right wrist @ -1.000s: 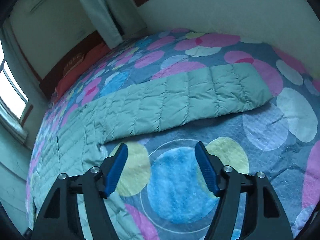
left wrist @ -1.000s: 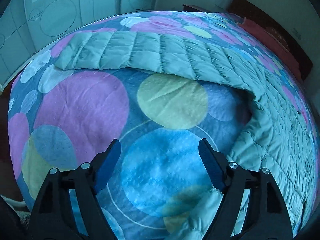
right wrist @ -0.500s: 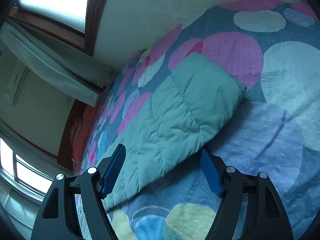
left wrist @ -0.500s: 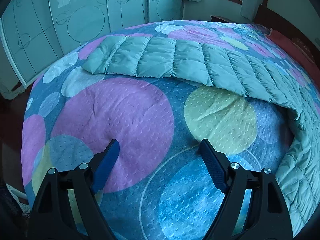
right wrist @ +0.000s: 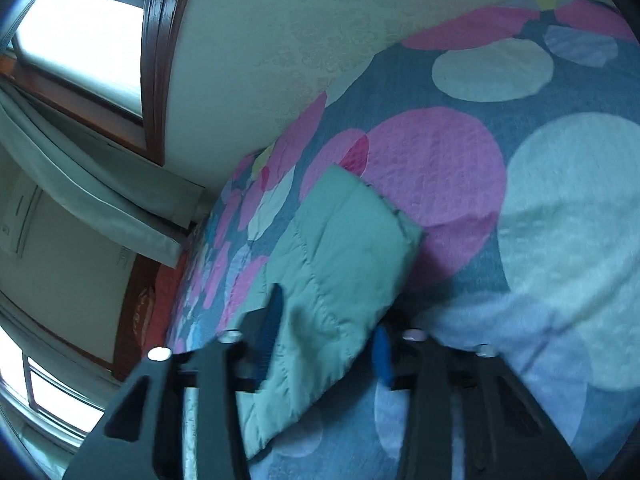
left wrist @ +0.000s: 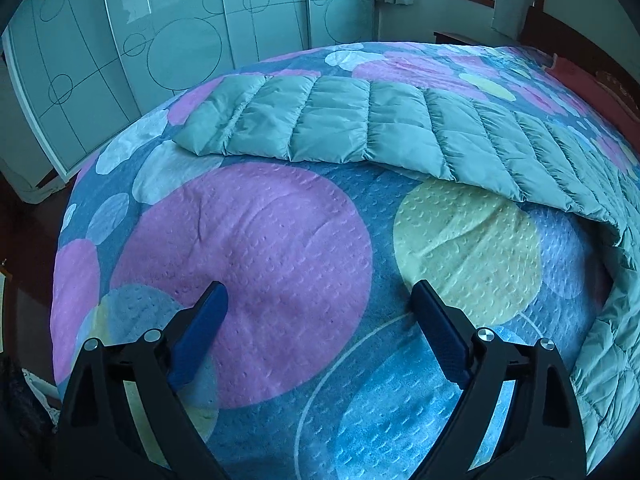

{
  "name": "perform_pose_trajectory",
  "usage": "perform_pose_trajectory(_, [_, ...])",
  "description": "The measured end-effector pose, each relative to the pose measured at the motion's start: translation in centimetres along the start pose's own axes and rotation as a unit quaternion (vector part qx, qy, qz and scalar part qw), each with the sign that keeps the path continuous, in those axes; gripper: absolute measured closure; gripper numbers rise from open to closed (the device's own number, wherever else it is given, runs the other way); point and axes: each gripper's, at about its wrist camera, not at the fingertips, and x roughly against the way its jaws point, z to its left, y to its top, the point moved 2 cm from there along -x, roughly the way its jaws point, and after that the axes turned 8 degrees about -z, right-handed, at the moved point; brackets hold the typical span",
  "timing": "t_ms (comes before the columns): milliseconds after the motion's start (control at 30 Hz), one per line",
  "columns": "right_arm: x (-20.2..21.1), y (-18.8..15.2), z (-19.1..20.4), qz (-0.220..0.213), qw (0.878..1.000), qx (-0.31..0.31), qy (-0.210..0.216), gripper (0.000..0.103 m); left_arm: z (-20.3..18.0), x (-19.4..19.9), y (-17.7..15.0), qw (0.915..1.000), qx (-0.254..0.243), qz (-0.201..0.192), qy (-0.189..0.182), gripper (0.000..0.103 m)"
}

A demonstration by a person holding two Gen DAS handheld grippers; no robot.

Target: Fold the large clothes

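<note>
A pale green quilted down garment [left wrist: 340, 128] lies spread across the bed; one long padded part reaches to the left, and the rest runs down the right side. My left gripper [left wrist: 318, 288] hovers over the bare bedspread well short of the garment. Its jaws are opening and nothing is between them. In the right wrist view the end of the padded part [right wrist: 348, 240] sits between the fingers of my right gripper [right wrist: 328, 312]. Those jaws are closing and both blue pads touch the fabric. The view is tilted and blurred.
The bedspread [left wrist: 256, 248] has big pink, blue and yellow circles. Glass wardrobe doors [left wrist: 160, 40] stand beyond the foot of the bed. A wall with a window [right wrist: 80, 40] and a curtain borders the far side. A dark headboard [left wrist: 580, 52] and a red pillow are at the right.
My right gripper rolled, came down onto the end of the padded part and closed around it. The left gripper tilted to look further across the bed and opened a little wider.
</note>
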Motion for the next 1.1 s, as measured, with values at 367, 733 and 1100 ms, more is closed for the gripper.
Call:
perform_pose_trajectory(367, [1.6, -4.8, 13.4, 0.022, 0.978, 0.183, 0.100, 0.095, 0.1, -0.7, 0.4, 0.9997, -0.007, -0.010, 0.020, 0.009])
perform_pose_trajectory(733, [1.3, -24.8, 28.8, 0.166, 0.902, 0.325, 0.230, 0.095, 0.2, -0.9, 0.3, 0.9997, -0.003, -0.015, 0.019, 0.006])
perform_pose_trajectory(1100, [3.7, -43.0, 32.5, 0.296, 0.810, 0.423, 0.280, 0.095, 0.2, -1.1, 0.3, 0.9997, -0.002, -0.016, 0.018, 0.004])
